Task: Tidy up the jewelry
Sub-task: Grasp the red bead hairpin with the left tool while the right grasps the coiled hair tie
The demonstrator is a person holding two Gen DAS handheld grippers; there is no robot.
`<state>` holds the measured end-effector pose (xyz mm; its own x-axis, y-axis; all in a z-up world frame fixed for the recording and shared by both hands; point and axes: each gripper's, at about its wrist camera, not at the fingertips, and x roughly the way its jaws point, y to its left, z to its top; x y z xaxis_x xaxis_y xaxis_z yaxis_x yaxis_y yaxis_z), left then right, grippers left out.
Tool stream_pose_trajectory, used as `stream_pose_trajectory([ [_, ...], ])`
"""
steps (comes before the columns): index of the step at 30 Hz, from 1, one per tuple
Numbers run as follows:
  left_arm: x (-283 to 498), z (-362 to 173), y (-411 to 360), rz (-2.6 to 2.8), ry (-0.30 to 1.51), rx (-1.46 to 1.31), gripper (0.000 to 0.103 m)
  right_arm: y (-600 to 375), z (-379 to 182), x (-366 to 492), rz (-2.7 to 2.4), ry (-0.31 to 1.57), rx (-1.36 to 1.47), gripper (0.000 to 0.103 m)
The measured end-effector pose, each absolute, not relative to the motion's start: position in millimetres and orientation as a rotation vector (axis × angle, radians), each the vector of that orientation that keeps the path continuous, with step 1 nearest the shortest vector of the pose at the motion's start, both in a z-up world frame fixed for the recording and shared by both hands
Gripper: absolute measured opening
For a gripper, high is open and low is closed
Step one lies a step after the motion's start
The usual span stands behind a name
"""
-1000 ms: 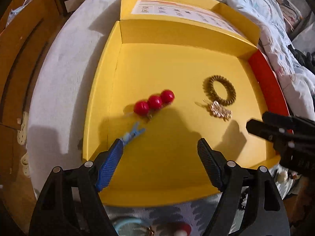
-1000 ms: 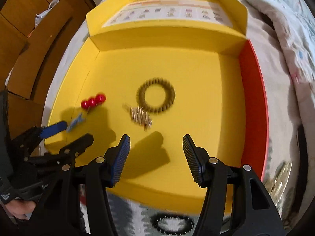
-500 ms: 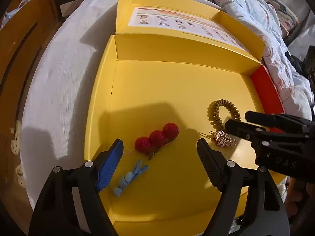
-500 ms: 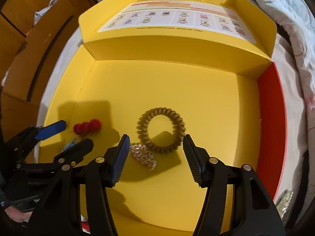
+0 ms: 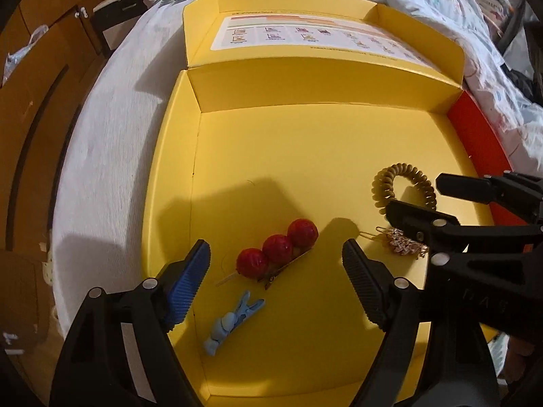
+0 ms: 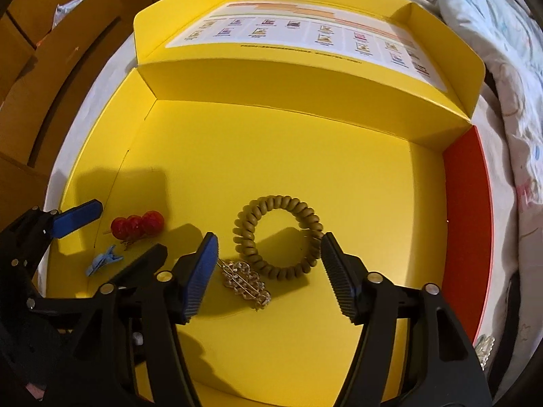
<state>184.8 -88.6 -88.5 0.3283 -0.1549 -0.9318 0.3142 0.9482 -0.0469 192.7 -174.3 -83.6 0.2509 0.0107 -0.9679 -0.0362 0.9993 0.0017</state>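
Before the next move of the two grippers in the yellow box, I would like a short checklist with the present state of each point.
1. Left gripper open: ok, jaws wide apart.
2. Right gripper open: ok, nothing between its fingers.
3. Red ball clip lined up between the left fingers: ok, not yet touched.
4. Spiral hair tie and gold clip both lie between the right fingers: not ok if only one is wanted.
5. Blue clip free of the left fingers: ok, it lies apart, below the red ball clip.
6. Grippers apart from each other: cannot tell, they look close in both views.
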Motion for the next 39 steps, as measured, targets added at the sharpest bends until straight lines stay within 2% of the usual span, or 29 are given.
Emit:
stream_pose_trajectory([
  [9, 187, -96, -100, -0.320, 1.203, 0.212, 0.079, -184, -95, 192, -0.017, 1.319, -0.056, 0.064],
  [16, 190, -99, -108, -0.323, 1.223, 0.209, 0.079, -189, -92, 182, -0.037, 1.311, -0.075, 0.046],
  [20, 192, -99, -109, -0.319, 1.223, 0.209, 0.079, -193, -91, 179, -0.032, 1.313, -0.062, 0.039],
  [22, 194, -99, -108, -0.327, 1.215, 0.203, 0.069, -197, -90, 183, -0.032, 1.314, -0.051, 0.035],
  [23, 193, -99, -108, -0.350, 1.231, 0.175, 0.052, -198, -89, 182, -0.030, 1.315, -0.050, 0.035],
  [25, 193, -97, -106, -0.360, 1.246, 0.121, 0.046, -199, -88, 182, -0.030, 1.319, -0.044, 0.032],
  [26, 194, -98, -105, -0.352, 1.246, 0.128, 0.038, -200, -88, 181, -0.029, 1.321, -0.044, 0.032],
  [28, 194, -98, -102, -0.353, 1.246, 0.119, 0.036, -203, -86, 181, -0.028, 1.324, -0.037, 0.030],
  [30, 193, -99, -101, -0.345, 1.243, 0.124, 0.029, -206, -87, 186, -0.028, 1.326, -0.026, 0.029],
  [34, 193, -98, -99, -0.342, 1.243, 0.110, 0.027, -215, -88, 190, -0.032, 1.328, -0.002, 0.026],
  [35, 192, -98, -99, -0.340, 1.241, 0.114, 0.020, -216, -88, 190, -0.038, 1.330, -0.005, 0.026],
  [39, 194, -95, -93, -0.346, 1.251, 0.070, 0.020, -222, -85, 192, -0.042, 1.322, 0.016, 0.025],
])
